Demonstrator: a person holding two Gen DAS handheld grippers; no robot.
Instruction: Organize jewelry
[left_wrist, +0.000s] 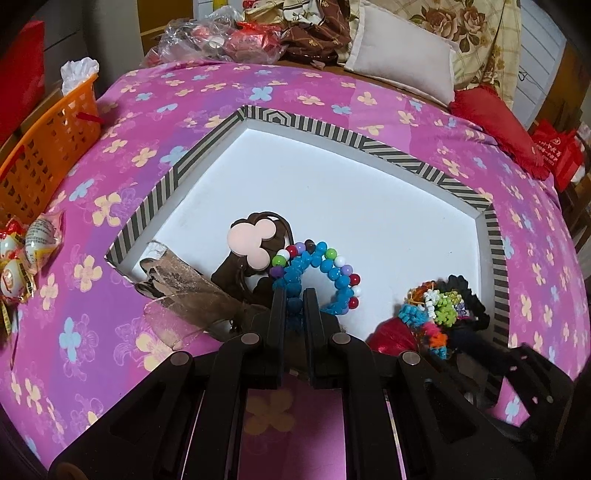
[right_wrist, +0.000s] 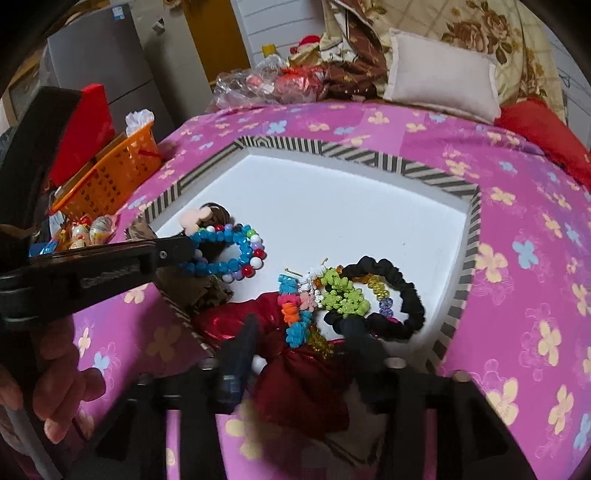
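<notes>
Left claw (left_wrist: 294, 295) clenched on the blue bead bracelet (left_wrist: 314, 271) at the striped tray's (left_wrist: 491, 236) near edge — right claw (right_wrist: 299, 325) spread wide over the red pouch (right_wrist: 295, 373). Candy wrapper (left_wrist: 38, 236) print unreadable.

Pink bedspread (left_wrist: 332, 92) with yellow and blue flowers; white tray (left_wrist: 332, 192) with a black-striped rim; blue bead bracelet (left_wrist: 317, 264); orange basket (left_wrist: 48, 155).
</notes>
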